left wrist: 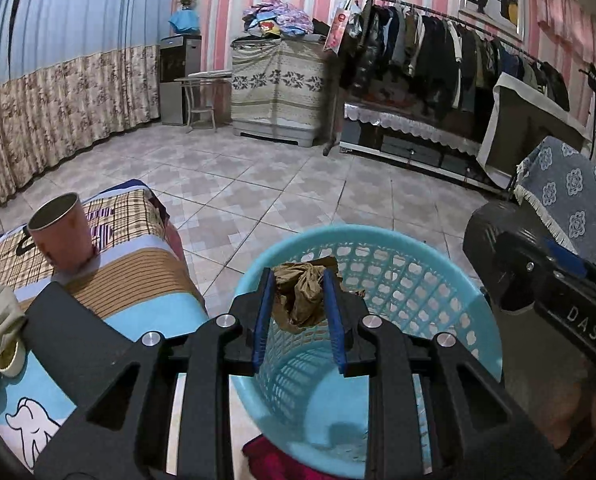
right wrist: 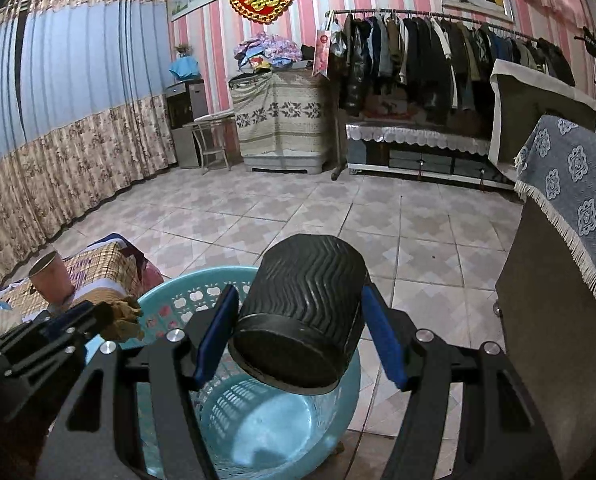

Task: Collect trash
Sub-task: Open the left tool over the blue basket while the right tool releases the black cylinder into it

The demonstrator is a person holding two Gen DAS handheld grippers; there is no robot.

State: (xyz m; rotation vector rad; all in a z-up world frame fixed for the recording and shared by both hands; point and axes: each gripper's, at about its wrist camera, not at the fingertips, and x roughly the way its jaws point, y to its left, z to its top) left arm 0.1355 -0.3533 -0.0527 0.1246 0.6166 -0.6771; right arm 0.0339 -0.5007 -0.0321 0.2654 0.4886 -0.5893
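Pink-striped walls, a clothes rail (right wrist: 438,40) and pale floor tiles (left wrist: 258,184) fill the background, with a patterned bedspread (left wrist: 138,280) at the left carrying a pink cup (left wrist: 64,232). Below both of your hands stands a turquoise mesh basket (left wrist: 418,280), which looks empty.

Your left gripper (left wrist: 300,300) is clenched on a crumpled wad of brown paper (left wrist: 302,296), held over the basket's near rim. The wad looks light, soft and easily squashed, so a gentle pinch across its bulk is enough, and it should drop freely.

Your right gripper (right wrist: 298,320) grasps a black ribbed cup (right wrist: 302,312) around its sides, tilted over the basket's right edge. It looks stiff and light; the wavy ribs should help the blue pads (right wrist: 382,336) hold, though the round wall could twist if gripped off-centre.
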